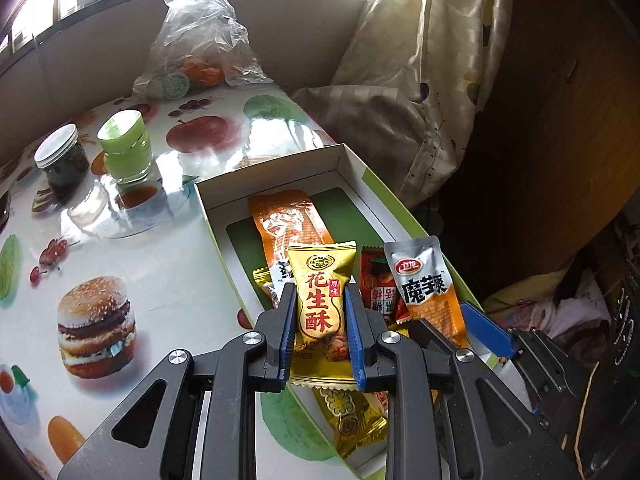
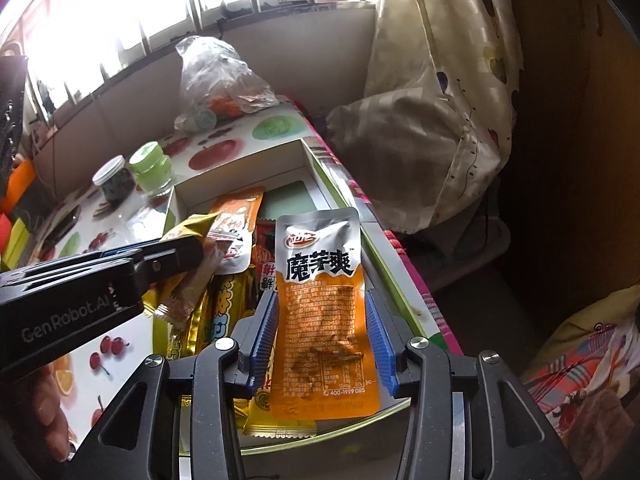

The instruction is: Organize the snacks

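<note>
While gripped, gold candy packet (image 1: 320,312) stands upright.

box (image 1: 280,168) floor part-hidden — snacks cover it

Gold peanut-crisp packet (image 1: 320,312) upright between left tongs (image 1: 320,320); silver-orange konjac pouch (image 2: 324,316) between right tongs (image 2: 324,332); open box (image 1: 352,168) beneath.

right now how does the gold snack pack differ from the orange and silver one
The gold pack is a pillow wrap with zigzag ends and red characters; the orange and silver pack is a flat pouch with black characters on its silver top. The gold pack is narrower, pinched by the left gripper; the wider pouch sits between the right gripper fingers, which stand further apart. Both hang over the box of snacks.
</note>
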{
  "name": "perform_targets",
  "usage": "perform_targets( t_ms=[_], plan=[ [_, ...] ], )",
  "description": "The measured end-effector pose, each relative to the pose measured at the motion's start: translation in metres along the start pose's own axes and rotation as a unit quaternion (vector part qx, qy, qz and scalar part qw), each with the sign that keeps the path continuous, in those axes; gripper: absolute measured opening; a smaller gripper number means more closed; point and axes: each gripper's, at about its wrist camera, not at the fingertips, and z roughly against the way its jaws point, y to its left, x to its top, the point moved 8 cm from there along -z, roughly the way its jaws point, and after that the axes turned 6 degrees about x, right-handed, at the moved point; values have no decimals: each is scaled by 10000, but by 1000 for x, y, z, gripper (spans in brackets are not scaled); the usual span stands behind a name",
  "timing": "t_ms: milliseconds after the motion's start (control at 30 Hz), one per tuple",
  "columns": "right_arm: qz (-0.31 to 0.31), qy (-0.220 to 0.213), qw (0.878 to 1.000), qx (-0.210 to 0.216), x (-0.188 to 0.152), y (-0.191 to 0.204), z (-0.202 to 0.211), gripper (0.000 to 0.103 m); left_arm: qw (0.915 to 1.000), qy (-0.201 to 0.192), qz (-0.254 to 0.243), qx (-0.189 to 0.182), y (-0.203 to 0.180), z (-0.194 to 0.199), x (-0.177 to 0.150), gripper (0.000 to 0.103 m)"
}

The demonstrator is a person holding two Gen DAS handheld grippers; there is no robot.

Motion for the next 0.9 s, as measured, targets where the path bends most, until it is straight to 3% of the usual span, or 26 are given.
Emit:
perform_targets(
  t_ms=[267, 367, 900],
  plan=[
    [-12, -34, 10000, -49, 0, 1, 1, 47, 9998, 83, -11, -162, -8, -3, 0, 32],
    [26, -77, 9999, -111, 0, 1, 3, 49, 9997, 46, -12, -225, -9, 0, 0, 42],
    [-77, -321, 9992, -225, -9, 2, 36, 54, 9991, -298, -226, -205, -9, 40, -10, 48]
  ],
)
